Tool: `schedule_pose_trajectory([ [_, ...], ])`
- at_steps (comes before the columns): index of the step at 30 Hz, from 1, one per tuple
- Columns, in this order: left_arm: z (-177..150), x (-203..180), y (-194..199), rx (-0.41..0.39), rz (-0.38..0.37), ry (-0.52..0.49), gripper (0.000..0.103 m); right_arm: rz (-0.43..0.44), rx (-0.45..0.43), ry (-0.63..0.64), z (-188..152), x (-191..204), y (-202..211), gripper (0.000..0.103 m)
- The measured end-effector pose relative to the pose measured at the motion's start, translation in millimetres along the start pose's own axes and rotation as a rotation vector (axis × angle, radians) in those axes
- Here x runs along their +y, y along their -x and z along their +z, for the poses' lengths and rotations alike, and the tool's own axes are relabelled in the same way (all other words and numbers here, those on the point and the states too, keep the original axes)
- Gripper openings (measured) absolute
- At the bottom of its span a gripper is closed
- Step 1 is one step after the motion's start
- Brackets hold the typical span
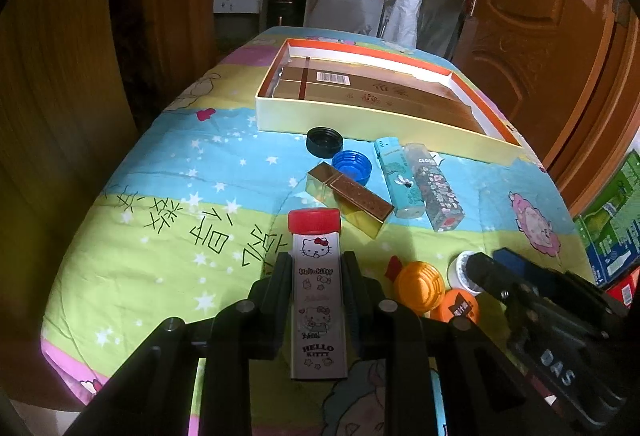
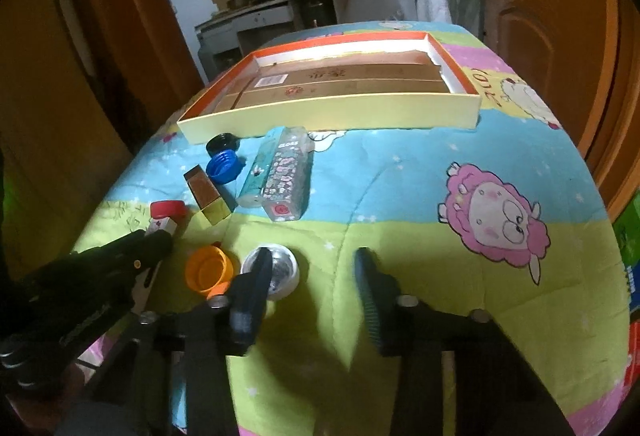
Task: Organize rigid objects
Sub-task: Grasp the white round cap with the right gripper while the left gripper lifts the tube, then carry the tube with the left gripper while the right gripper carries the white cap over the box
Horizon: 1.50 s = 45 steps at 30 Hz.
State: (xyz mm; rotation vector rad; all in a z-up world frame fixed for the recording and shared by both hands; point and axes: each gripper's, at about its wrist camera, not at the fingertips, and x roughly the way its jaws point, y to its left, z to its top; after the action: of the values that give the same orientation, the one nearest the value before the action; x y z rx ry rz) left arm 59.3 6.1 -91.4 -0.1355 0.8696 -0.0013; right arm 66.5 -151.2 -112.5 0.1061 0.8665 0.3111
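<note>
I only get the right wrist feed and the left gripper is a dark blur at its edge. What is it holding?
Observer: The left gripper is shut on a Hello Kitty lighter with a red cap.
Operator: Which way does the cap point?
Observer: Forward, toward the gold lighter and the tray.
Operator: Anything beside the orange lid that I miss?
Observer: Yes, a second orange cap lies just next to the orange lid.

My left gripper point(image 1: 316, 268) is clamped on a red-capped Hello Kitty case point(image 1: 318, 300) over the quilt point(image 1: 168, 188); ahead lie a gold box point(image 1: 348, 200), blue cap point(image 1: 352, 166), black cap point(image 1: 324, 141) and two lighters point(image 1: 400, 180) beside the tray point(image 1: 344, 116); my right gripper point(image 1: 492, 268) enters near the orange caps point(image 1: 420, 286).
</note>
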Motion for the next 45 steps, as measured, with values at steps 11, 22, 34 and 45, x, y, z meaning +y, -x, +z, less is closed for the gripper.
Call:
schedule_pose_trajectory([
  [11, 0, 3, 10, -0.029, -0.031, -0.003, 0.025, 0.077, 0.025, -0.031, 2, 1, 0, 0.006],
  [22, 5, 4, 19, -0.049, -0.048, -0.006, 0.025, 0.073, -0.025, -0.030, 12, 0, 16, 0.005],
  [34, 13, 3, 44, -0.127, -0.028, -0.029, 0.025, 0.079, -0.068, -0.025, 21, 1, 30, 0.005],
  [45, 32, -3, 57, -0.140, -0.044, -0.085, 0.025, 0.085, -0.085, -0.026, 24, 1, 36, 0.005],
])
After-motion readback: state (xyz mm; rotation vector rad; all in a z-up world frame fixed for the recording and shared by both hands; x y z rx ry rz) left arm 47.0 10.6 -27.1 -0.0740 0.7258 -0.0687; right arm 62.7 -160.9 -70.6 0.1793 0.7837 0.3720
